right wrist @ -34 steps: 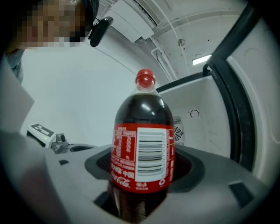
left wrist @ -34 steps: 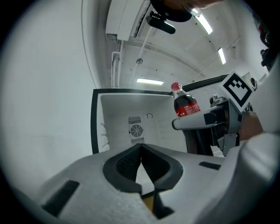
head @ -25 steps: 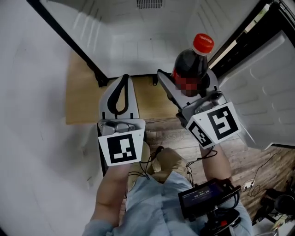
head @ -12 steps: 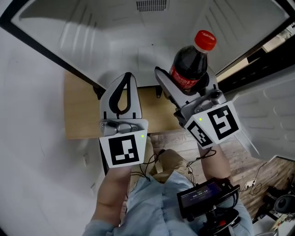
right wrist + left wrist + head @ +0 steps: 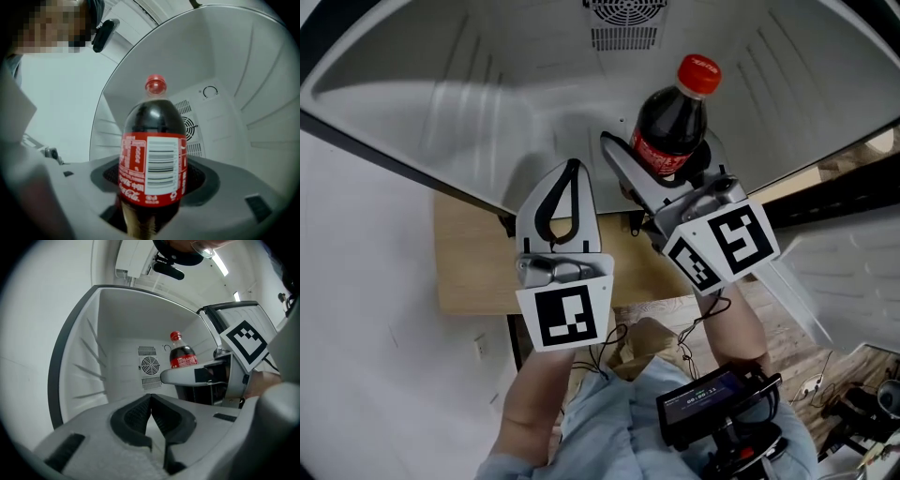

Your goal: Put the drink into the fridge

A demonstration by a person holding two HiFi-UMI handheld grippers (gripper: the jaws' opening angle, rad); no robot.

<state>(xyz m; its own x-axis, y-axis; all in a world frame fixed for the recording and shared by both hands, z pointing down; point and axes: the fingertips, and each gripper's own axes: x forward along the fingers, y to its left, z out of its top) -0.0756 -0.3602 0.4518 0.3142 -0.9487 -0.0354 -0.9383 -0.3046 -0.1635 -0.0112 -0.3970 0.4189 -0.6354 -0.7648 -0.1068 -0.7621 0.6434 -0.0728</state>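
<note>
The drink is a dark cola bottle (image 5: 670,122) with a red cap and red label, held upright. My right gripper (image 5: 661,155) is shut on its lower body, one jaw on each side. In the right gripper view the bottle (image 5: 154,159) fills the middle, clamped between the grey jaws of the right gripper (image 5: 154,187). It hangs inside the mouth of the open white fridge (image 5: 487,103). My left gripper (image 5: 572,169) sits to the left, shut with its tips touching and nothing in it. The left gripper (image 5: 151,398) view shows the bottle (image 5: 182,355) at the right.
The fridge's back wall carries a round fan grille (image 5: 150,365) and vent slots (image 5: 623,14). Ribbed shelf rails line both side walls. The open fridge door (image 5: 848,253) stands at the right. A tan wooden board (image 5: 473,267) lies under the fridge's front.
Both grippers have moved forward toward the fridge's inside, the right one carrying the bottle past the front edge. More of the back wall and fan grille shows now.
</note>
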